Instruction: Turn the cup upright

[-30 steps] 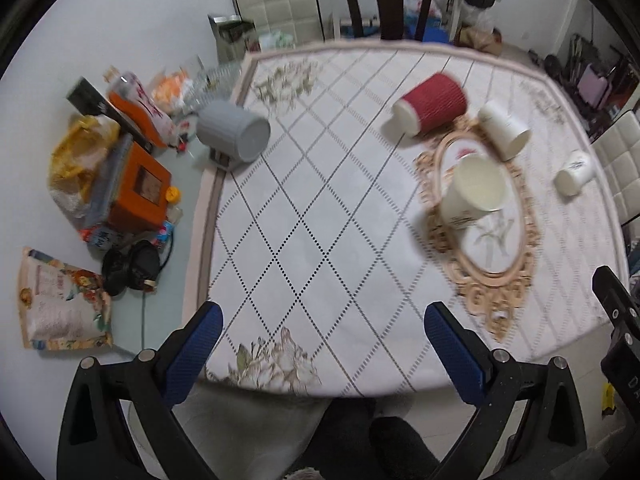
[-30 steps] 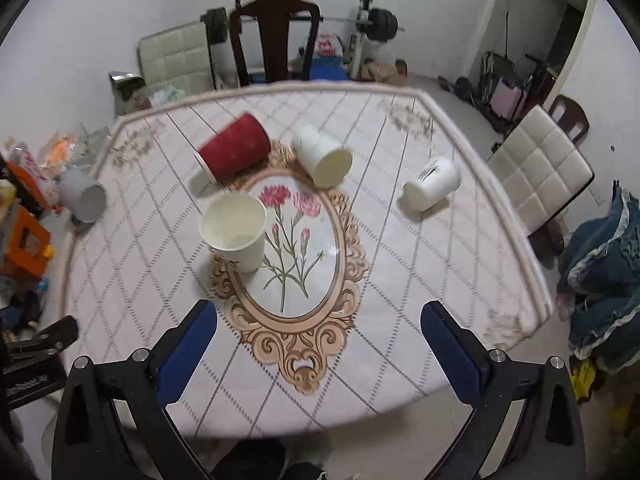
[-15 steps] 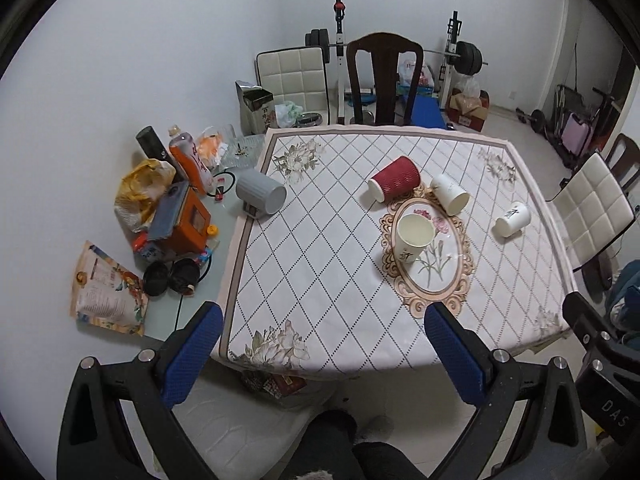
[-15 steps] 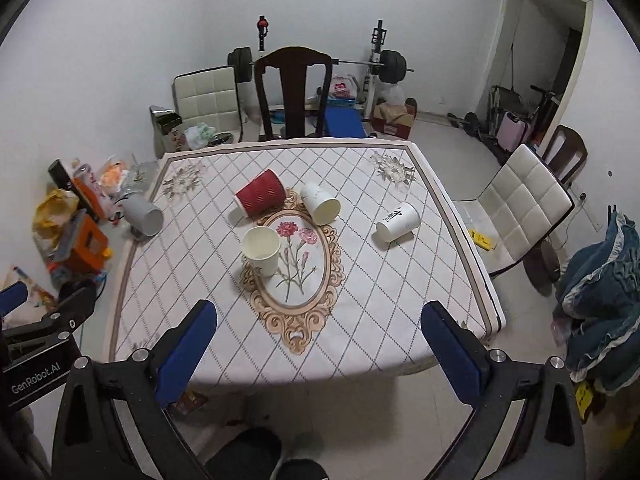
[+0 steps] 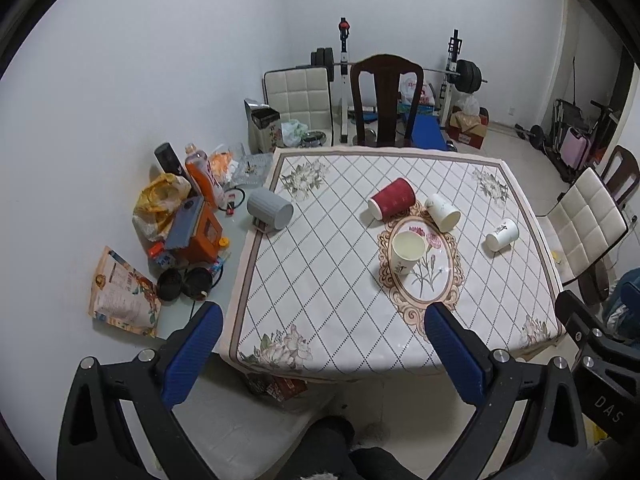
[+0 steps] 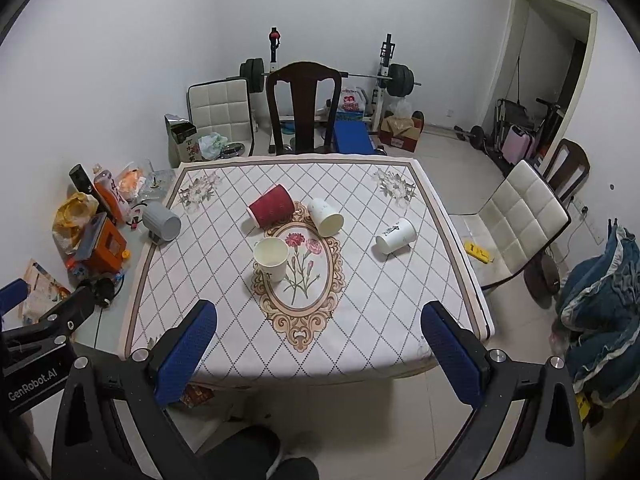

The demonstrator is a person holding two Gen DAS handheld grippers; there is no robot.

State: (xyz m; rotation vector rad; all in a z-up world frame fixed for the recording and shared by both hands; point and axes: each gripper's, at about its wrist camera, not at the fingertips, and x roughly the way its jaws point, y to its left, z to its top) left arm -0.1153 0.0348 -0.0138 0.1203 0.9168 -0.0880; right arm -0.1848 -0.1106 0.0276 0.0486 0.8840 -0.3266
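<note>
A cream paper cup (image 5: 408, 252) (image 6: 271, 259) stands upright on the table's oval flower motif. A red ribbed cup (image 5: 392, 202) (image 6: 272, 210) lies on its side behind it. A white cup (image 5: 442, 212) (image 6: 326, 217) lies on its side next to the red one. Another white cup with black writing (image 5: 502, 234) (image 6: 395, 235) lies on its side to the right. A grey cup (image 5: 270, 213) (image 6: 161, 223) lies at the table's left edge. My left gripper (image 5: 322, 354) and right gripper (image 6: 320, 354) are both open and empty, held high and back from the table's near edge.
The table (image 5: 320, 280) has a white diamond-pattern cloth. Clutter, an orange box (image 5: 198, 236) and bottles lie on the side surface at left. A dark wooden chair (image 6: 304, 108) stands at the far side and a white padded chair (image 6: 516, 220) at right. Gym weights stand behind.
Both grippers have pulled back and up away from the table, so the whole table and room now show. The cups have not moved.
</note>
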